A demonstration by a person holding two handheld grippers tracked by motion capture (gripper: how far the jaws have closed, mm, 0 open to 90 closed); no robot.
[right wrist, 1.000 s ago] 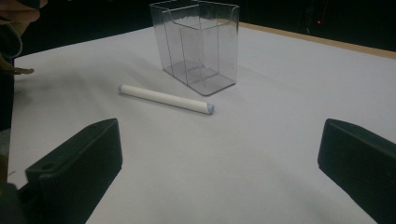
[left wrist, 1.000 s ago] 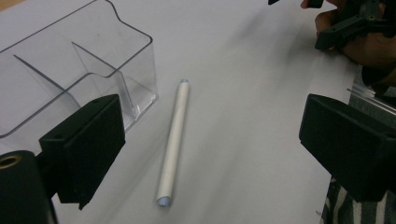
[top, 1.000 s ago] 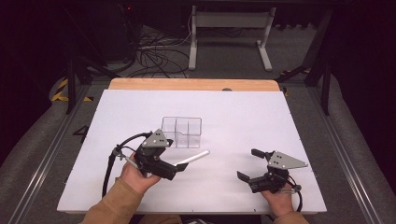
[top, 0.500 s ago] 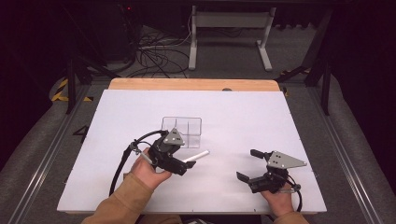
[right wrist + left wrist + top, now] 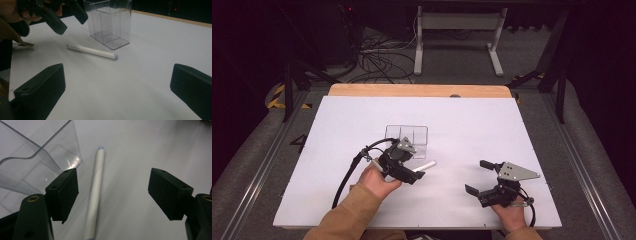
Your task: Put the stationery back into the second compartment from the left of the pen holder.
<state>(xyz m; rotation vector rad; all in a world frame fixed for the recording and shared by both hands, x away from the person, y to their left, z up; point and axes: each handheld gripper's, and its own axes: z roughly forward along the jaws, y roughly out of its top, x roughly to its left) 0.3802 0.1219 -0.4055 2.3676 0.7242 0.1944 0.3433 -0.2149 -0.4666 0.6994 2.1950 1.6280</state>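
A white pen (image 5: 426, 165) lies flat on the white table, just in front of a clear divided plastic box (image 5: 407, 135). My left gripper (image 5: 414, 166) hovers over the pen's near end with its jaws open. In the left gripper view the pen (image 5: 96, 192) lies between the open jaws, closer to the left one, with the clear box (image 5: 37, 152) at the upper left. My right gripper (image 5: 477, 177) rests open near the front right of the table, holding nothing. The right gripper view shows the pen (image 5: 91, 51), the box (image 5: 110, 22) and the left gripper (image 5: 57, 18) above the pen.
The white table sheet (image 5: 492, 130) spreads wide around the box, with a wooden strip (image 5: 417, 90) along its far edge. Cables and a stand base lie on the dark floor beyond. A black cable trails from the left gripper.
My left gripper has moved right and forward, from beside the pen's near end to over it. The pen, the box and the right gripper have stayed in place.
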